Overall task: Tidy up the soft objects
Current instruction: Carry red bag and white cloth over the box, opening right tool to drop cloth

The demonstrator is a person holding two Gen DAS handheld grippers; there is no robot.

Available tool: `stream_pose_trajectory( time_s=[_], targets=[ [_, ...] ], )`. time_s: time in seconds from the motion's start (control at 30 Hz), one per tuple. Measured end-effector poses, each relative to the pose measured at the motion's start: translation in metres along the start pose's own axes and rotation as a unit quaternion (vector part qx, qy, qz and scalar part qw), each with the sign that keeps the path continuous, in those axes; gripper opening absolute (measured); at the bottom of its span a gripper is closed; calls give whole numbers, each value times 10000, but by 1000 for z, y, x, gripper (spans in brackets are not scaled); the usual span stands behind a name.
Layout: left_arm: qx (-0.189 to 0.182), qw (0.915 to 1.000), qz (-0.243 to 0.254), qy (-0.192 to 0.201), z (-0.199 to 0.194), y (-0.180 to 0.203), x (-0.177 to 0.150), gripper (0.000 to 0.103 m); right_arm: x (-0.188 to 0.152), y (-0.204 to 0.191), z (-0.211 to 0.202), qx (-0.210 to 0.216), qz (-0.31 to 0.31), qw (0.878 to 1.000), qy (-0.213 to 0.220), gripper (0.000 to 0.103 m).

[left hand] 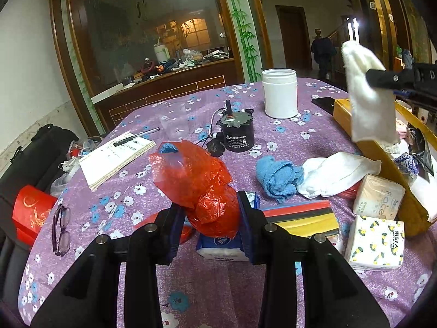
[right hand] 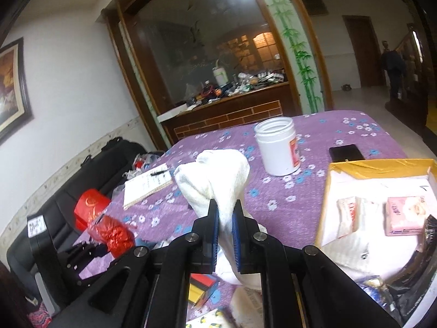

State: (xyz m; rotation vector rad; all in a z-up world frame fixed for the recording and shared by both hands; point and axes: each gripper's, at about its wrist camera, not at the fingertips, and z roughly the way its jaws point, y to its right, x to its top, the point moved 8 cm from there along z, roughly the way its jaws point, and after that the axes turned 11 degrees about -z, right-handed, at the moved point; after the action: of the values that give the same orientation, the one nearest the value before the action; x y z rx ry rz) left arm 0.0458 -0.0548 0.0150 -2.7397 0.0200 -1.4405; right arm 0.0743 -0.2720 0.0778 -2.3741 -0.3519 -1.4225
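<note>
left tongs: clamped on crumpled red plastic bag, frame centre
right tongs: clamped on white fluffy cloth, lifted

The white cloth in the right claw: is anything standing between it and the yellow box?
Nothing visible does. The white cloth hangs pinched in the right claw above the table, and the yellow box lies open beside it; the white jar stands farther back, off that path.

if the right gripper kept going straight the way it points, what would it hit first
Probably the white plastic jar standing open on the purple flowered tablecloth, slightly right of its line. Depth is unclear; the right gripper, clamping a white cloth, might pass beside it.
</note>
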Motion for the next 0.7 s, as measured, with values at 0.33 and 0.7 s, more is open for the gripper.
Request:
stream_pose_trajectory(
  time_s=[0.33,0.7],
  targets=[
    [-443,9987,-83,-255,-10,23,9,34,12,78,-37,-786,804,9925,489,11],
    [-1548,9867,316,-390,-39,127,42,34,8,150,-75,-1508,1822,9677,877,13]
  ],
)
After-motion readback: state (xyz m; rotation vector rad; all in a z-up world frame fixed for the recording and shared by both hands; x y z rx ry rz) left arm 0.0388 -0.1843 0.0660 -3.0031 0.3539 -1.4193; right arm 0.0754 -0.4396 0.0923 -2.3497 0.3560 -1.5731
